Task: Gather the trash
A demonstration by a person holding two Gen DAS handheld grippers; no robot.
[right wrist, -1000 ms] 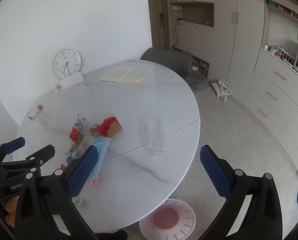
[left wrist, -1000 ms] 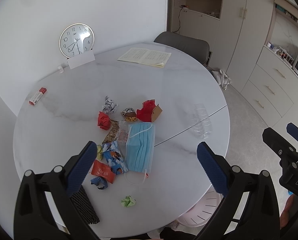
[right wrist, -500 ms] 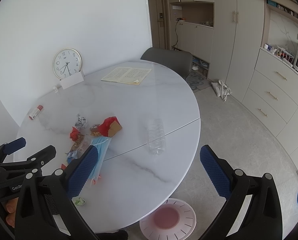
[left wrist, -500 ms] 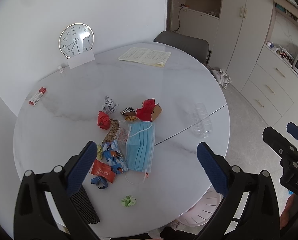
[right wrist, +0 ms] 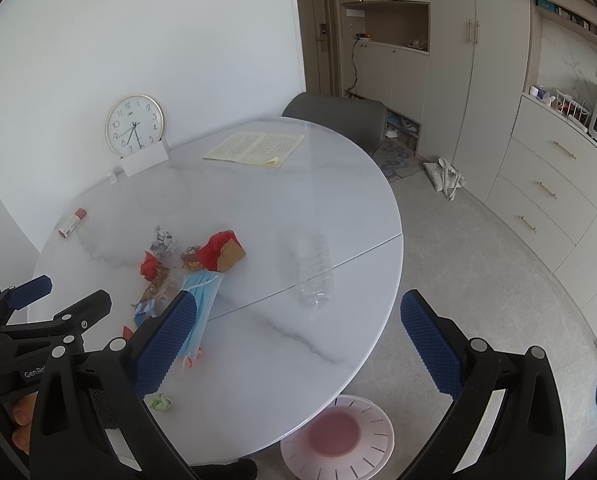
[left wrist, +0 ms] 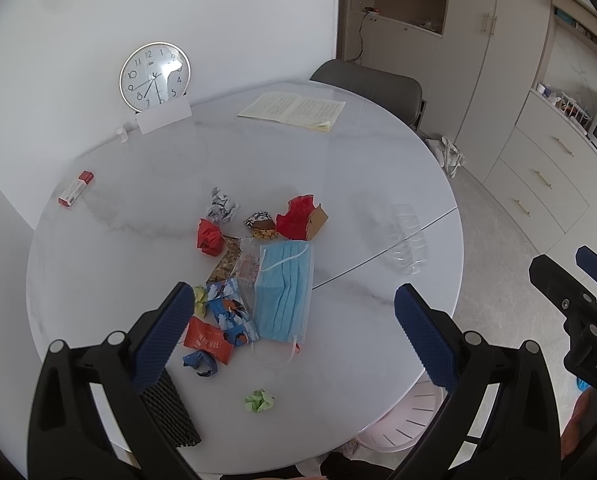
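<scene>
- Nearest the cameras, the left gripper [left wrist: 288, 312] and the right gripper [right wrist: 294, 320] both hang above the near edge of the round counter [left wrist: 358, 184], jaws spread wide and holding nothing.
- On the floor just past the counter's near edge stands a pink slotted bin [right wrist: 336, 438], partly tucked under the rim; it looks like the place the trash should go.
- Closest piece on the counter: a small green paper wad [left wrist: 259, 401], lying apart from the rest; beside the left jaw sits a black mesh block [left wrist: 170, 412].
- Next out, the main heap: a red wrapper [left wrist: 207, 339], a blue scrap [left wrist: 199, 361], a blue printed packet [left wrist: 230, 312] and a light-blue face mask [left wrist: 284, 292] lying flat, touching or overlapping its neighbours.
- Beyond that, a red crumpled ball [left wrist: 209, 237], a foil wad [left wrist: 221, 211], a brown patterned wrapper [left wrist: 261, 226] and a red-and-cardboard piece [left wrist: 302, 218].
- To the right, well apart from the heap, a clear plastic bottle [right wrist: 313, 272] lies on its side across the counter's seam.
- Farther back: a red-and-white tube [left wrist: 76, 189], an open notebook [left wrist: 292, 110] and a clock [left wrist: 154, 77] against the wall; these seem not to be trash.
- Judgement: nothing has been picked up; this is the approach before a first grasp. The next move calls for lowering one gripper onto a single piece, likely the green wad or the mask, closing on it, then carrying it to the bin.
</scene>
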